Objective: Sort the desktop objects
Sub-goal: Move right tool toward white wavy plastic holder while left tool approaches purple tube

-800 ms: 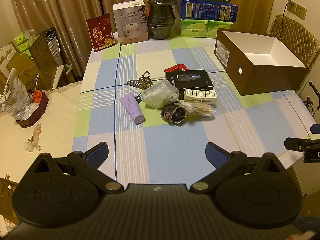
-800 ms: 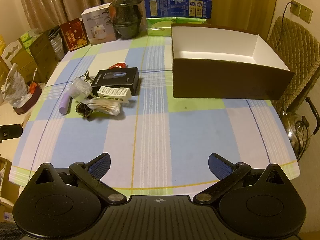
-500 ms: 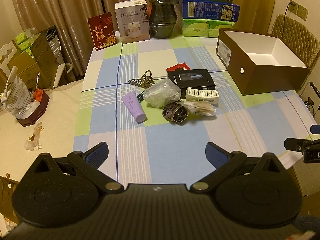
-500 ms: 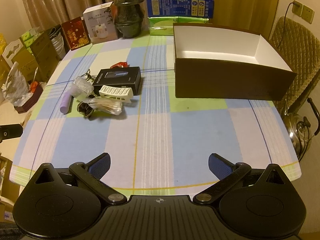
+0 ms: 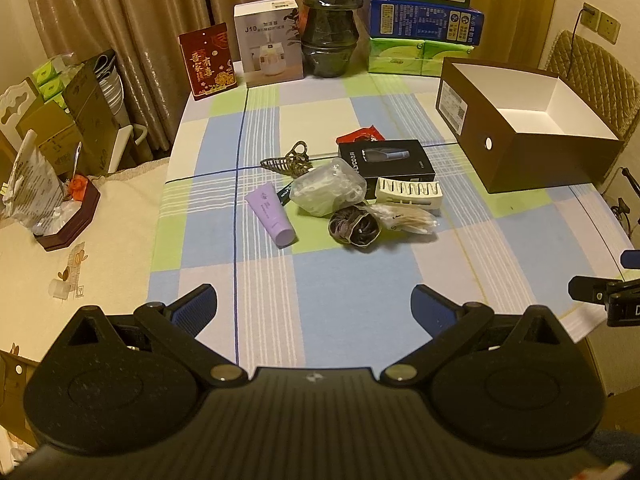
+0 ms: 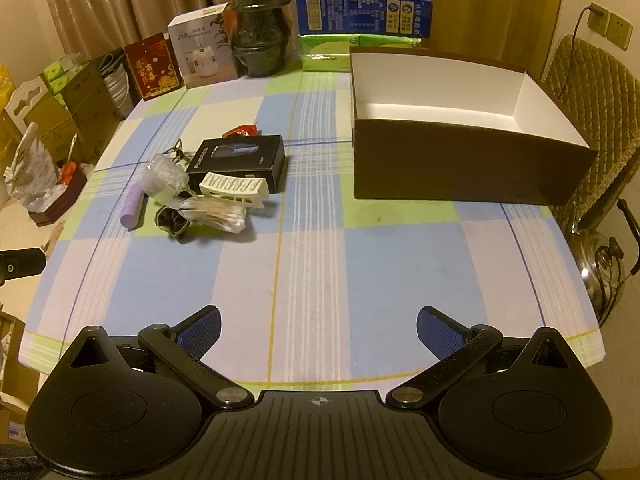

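A heap of small things lies mid-table: a purple tube (image 5: 271, 215), a clear plastic bag (image 5: 329, 191), a black product box (image 5: 386, 160), a white slotted holder (image 5: 409, 193), a dark scrunchie (image 5: 354, 229), a packet of cotton swabs (image 5: 408, 221), a bronze hair claw (image 5: 291, 163) and a red wrapper (image 5: 360, 135). An empty brown box (image 6: 460, 136) with a white inside stands to their right. My left gripper (image 5: 314, 306) hangs open above the near table edge, well short of the heap. My right gripper (image 6: 318, 328) is open too, over bare cloth near the front edge.
The checked tablecloth (image 6: 320, 248) covers the table. Along the far edge stand a red card (image 5: 208, 60), a white carton (image 5: 270, 42), a dark wrapped pot (image 5: 330, 32) and stacked blue and green boxes (image 5: 424, 28). A padded chair (image 6: 592, 92) is at the right.
Both views have shifted slightly: the heap and the brown box sit a little lower and nearer in frame. Both grippers stay open and hold nothing.
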Demonstrator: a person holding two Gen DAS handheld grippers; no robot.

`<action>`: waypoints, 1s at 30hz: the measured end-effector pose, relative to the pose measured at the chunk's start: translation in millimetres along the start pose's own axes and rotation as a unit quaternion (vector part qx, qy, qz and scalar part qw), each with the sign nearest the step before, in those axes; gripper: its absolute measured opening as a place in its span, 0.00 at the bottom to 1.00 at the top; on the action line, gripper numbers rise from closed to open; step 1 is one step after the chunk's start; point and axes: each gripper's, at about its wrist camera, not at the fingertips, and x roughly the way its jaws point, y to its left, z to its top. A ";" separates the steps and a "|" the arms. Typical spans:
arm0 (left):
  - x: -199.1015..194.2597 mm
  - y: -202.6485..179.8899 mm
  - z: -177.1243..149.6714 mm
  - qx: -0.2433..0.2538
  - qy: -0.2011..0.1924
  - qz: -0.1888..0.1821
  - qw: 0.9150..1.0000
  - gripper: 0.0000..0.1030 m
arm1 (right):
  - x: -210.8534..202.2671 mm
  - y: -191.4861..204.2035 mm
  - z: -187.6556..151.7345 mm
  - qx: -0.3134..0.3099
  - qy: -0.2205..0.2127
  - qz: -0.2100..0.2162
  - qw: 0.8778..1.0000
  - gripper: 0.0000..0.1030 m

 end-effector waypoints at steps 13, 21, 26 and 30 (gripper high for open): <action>4.0 3.0 2.9 -0.009 0.004 0.005 1.000 0.99 | 9.1 3.6 6.3 -0.005 0.003 0.007 1.000 0.98; 8.5 5.4 5.1 -0.013 0.006 0.009 1.000 0.99 | 13.3 5.8 10.4 -0.013 -0.003 0.013 1.000 0.98; 12.3 9.1 7.5 -0.017 0.007 0.010 1.000 0.99 | 17.9 6.2 14.5 -0.014 -0.014 0.022 1.000 0.98; 17.4 12.2 10.2 -0.019 0.006 0.008 1.000 0.99 | 23.3 5.2 18.6 -0.011 -0.024 0.039 0.999 0.98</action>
